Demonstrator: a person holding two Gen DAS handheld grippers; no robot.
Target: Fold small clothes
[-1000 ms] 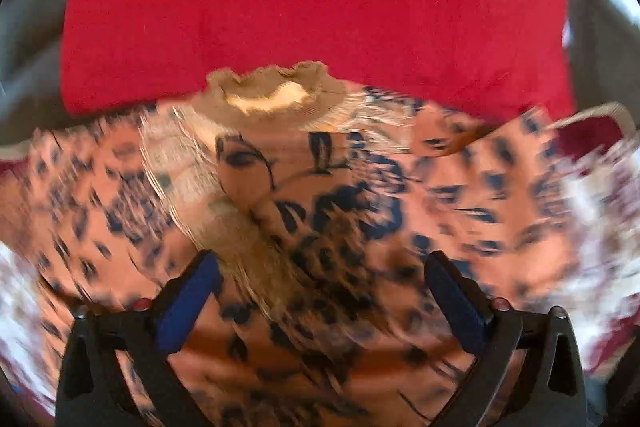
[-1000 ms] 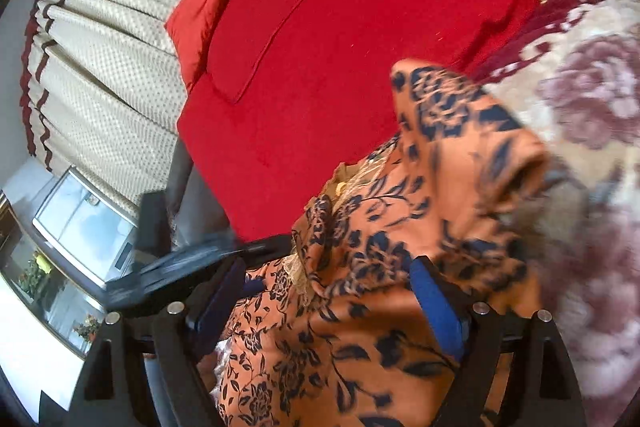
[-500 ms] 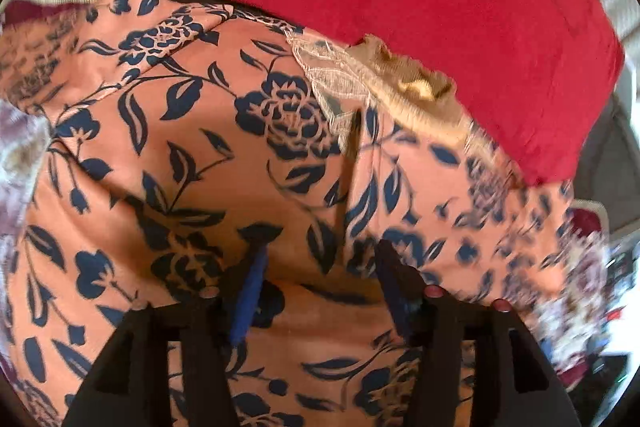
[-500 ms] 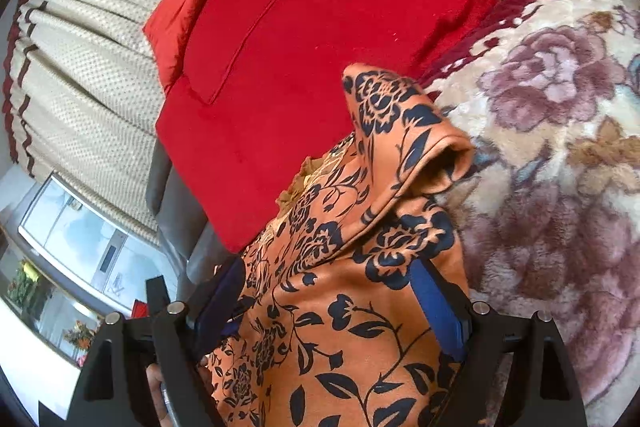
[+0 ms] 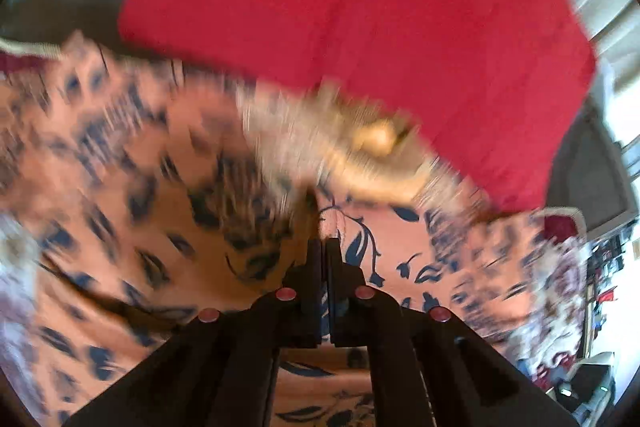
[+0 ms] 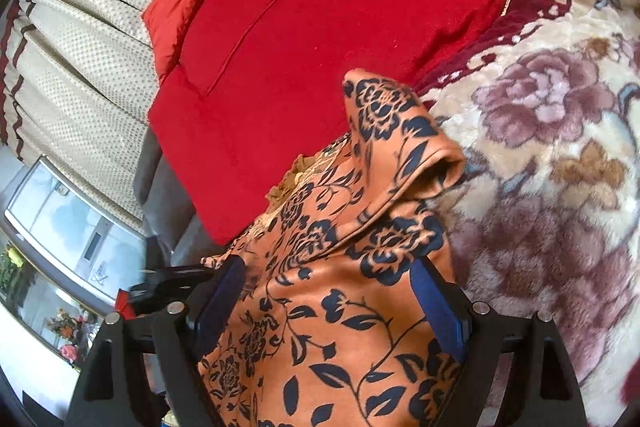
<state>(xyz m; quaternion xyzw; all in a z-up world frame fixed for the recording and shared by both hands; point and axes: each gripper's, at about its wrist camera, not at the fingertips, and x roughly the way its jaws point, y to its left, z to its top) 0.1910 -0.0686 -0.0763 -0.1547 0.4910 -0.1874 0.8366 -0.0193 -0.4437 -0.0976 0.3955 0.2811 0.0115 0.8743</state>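
Left gripper [image 5: 323,247]: jaws pressed together, pinching a fold of the garment [image 5: 168,211] right at the tips. The cloth rises in a ridge from the pinch point. This view is heavily motion-blurred, so how deep the bite goes is unclear.

Right gripper [image 6: 328,307]: jaws spread wide, blue pads [image 6: 434,303] straddling the garment [image 6: 340,327]. Cloth runs between and under the fingers; can't tell if the pads touch it. Nothing clamped.

Handling, my read: thin, light, floppy fabric, orange with dark floral print. It drapes and bunches, holds no shape, and will sag off a single grip point. It probably slides easily over itself, so a shallow pinch could slip. Best holds are seams and hems: the sleeve cuff [image 6: 436,167] or the shoulder line near the lace neckline [image 6: 296,175]. The lace looks delicate, so avoid clamping it.

Location: the garment lies on the floral blanket [image 6: 560,147], its top edge up against the red cushion [image 6: 320,27]. One sleeve is folded over the body, with the cuff opening just ahead of the right gripper's fingers. Beyond that: a second red pillow [image 6: 180,11], then a cream curtain [image 6: 80,47].
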